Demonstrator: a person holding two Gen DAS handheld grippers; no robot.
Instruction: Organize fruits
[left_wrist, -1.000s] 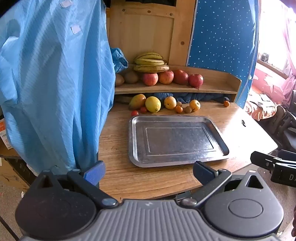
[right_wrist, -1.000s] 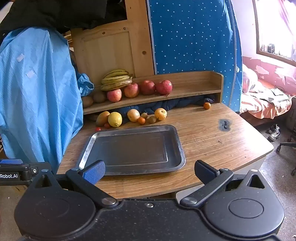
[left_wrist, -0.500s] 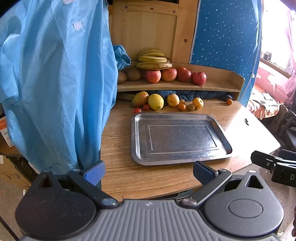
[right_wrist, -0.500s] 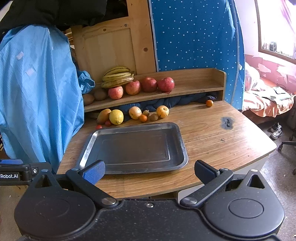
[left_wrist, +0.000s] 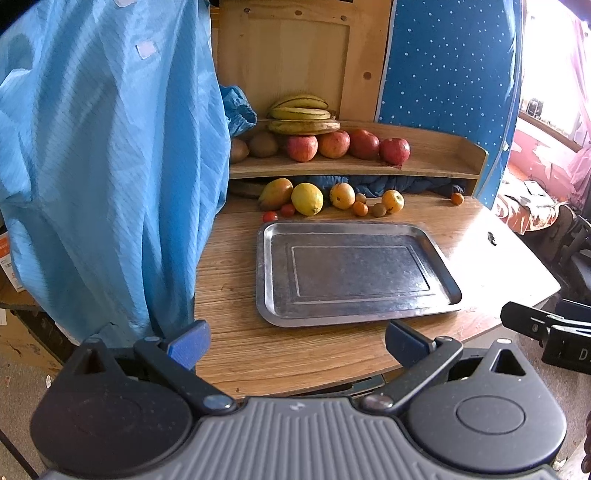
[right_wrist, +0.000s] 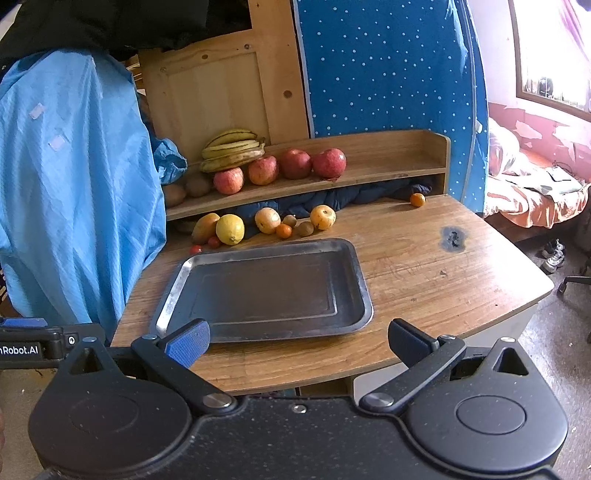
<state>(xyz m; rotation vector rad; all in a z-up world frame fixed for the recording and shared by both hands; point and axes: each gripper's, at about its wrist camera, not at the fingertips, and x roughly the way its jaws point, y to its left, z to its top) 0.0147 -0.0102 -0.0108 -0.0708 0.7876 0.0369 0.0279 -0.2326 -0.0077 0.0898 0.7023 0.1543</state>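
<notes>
Daylight from the overexposed window (right_wrist: 554, 55) at right; sharp focus, fisheye-bent edges.

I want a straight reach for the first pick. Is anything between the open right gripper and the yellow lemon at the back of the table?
Only the empty metal tray lies flat between the right gripper and the yellow lemon. Nothing upright blocks the way; two small red tomatoes sit just in front of the lemon.

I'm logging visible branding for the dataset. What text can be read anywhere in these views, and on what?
"nRobot.AI", cut off at the frame edge, on the left gripper body, seen from the right wrist view.
"D", the rest cut off, on the right gripper body.
Print on an orange-and-white box at far left: too blurred to read.
</notes>
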